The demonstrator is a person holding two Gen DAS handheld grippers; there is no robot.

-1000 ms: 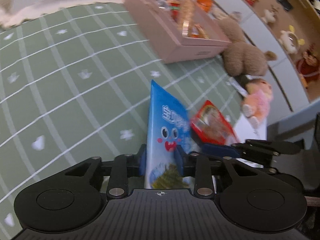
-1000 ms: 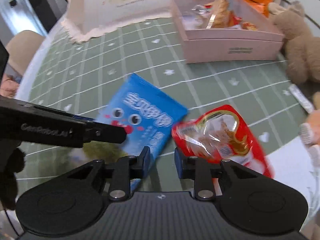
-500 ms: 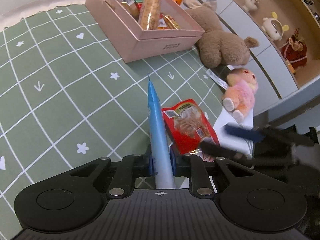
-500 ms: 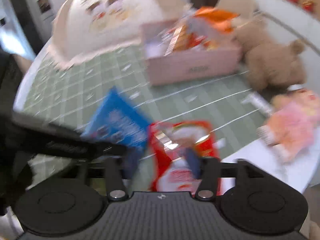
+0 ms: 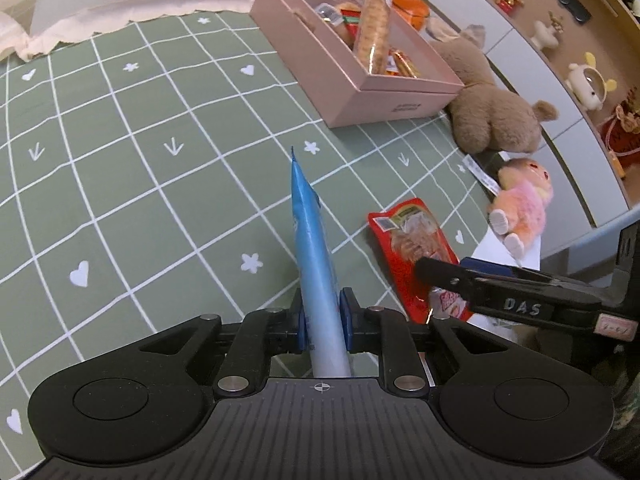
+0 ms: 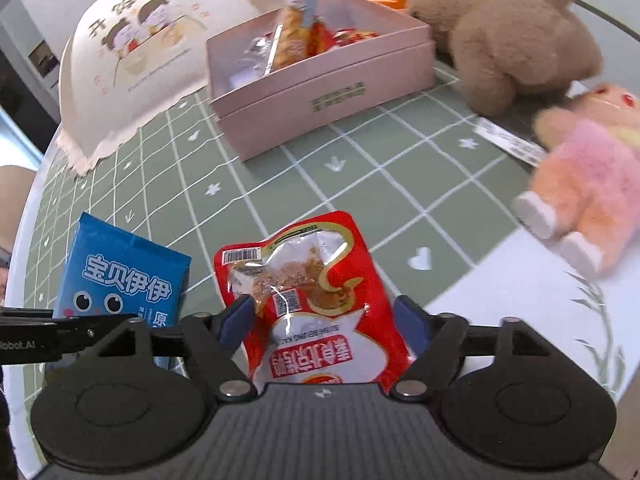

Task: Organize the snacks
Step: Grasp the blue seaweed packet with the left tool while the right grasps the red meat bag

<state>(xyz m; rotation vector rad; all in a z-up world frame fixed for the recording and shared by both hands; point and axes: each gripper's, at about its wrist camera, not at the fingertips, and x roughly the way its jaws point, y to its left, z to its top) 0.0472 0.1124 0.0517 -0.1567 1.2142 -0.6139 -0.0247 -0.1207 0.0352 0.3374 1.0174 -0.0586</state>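
Note:
My left gripper [image 5: 324, 320] is shut on a blue snack packet [image 5: 312, 240], which shows edge-on and points away over the green checked cloth. In the right wrist view the same blue packet [image 6: 120, 276] stands at the left, with the left gripper's fingers [image 6: 80, 332] clamped on it. A red snack packet [image 6: 304, 272] lies flat on the cloth between the jaws of my right gripper [image 6: 326, 316]. Those jaws are opening, and the pads stand at its two edges without pressing. The pink box [image 5: 360, 92] of snacks sits farther back.
A brown teddy bear [image 5: 492, 116] and a pink plush toy [image 5: 524, 200] lie at the table's right edge. A white dome cover [image 6: 152, 40] stands at the back left. Orange packets [image 5: 400, 0] lie behind the box. A white sheet [image 6: 520, 292] covers the near right corner.
The left gripper has tightened on the blue packet, which now shows edge-on. The right gripper, shut beside the red packet before, has swung over it and spread its jaws around it.

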